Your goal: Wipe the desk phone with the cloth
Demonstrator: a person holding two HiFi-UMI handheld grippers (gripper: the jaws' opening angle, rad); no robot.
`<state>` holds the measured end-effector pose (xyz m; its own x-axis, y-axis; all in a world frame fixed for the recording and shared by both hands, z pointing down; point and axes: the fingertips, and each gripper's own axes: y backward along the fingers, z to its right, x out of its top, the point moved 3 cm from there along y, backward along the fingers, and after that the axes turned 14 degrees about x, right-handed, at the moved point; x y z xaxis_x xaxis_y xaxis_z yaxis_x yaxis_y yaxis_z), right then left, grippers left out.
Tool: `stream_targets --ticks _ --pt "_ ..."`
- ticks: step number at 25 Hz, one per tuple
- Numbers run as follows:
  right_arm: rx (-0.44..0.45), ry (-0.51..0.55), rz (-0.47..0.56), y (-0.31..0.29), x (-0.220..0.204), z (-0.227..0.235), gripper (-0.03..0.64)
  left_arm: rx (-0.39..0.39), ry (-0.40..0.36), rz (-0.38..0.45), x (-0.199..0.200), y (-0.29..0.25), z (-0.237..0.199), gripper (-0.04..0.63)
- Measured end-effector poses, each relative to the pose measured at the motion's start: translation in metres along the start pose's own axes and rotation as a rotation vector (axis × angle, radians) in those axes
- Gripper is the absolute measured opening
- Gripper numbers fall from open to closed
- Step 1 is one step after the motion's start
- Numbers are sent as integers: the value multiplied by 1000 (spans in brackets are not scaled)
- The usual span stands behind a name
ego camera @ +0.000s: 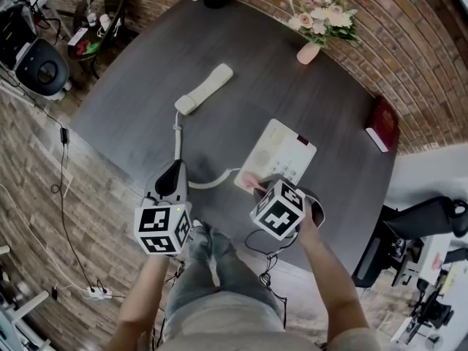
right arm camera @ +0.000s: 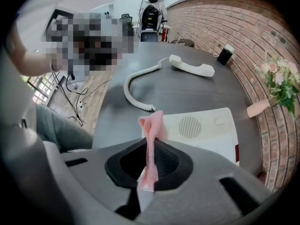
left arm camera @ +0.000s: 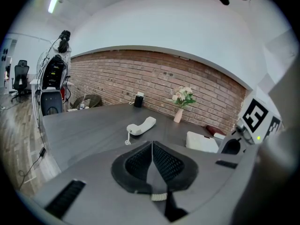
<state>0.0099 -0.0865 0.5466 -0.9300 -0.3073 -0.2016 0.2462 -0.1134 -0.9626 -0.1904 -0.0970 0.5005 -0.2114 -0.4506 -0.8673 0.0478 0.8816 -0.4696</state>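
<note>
My left claw [left arm camera: 152, 149] hangs clenched and empty over the desk's [ego camera: 131, 101] near edge. The handset [ego camera: 204, 89] lies off its cradle, well apart from the phone base [ego camera: 281, 152], with the cord [ego camera: 178, 134] trailing between them. My right claw [right arm camera: 151, 158] is clamped on the pink cloth [right arm camera: 152, 130], whose tuft sits at the base's near edge. I judge the wiping barely begun: most of the base and the handset remain.
</note>
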Motion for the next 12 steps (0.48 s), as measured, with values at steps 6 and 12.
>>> stream_targets --ticks 6,12 --pt "18 0 1 -5 -1 -11 20 -9 -1 -1 -2 3 3 9" --pt "32 -6 4 -8 -1 -20 20 -8 -2 -1 -4 8 -1 9"
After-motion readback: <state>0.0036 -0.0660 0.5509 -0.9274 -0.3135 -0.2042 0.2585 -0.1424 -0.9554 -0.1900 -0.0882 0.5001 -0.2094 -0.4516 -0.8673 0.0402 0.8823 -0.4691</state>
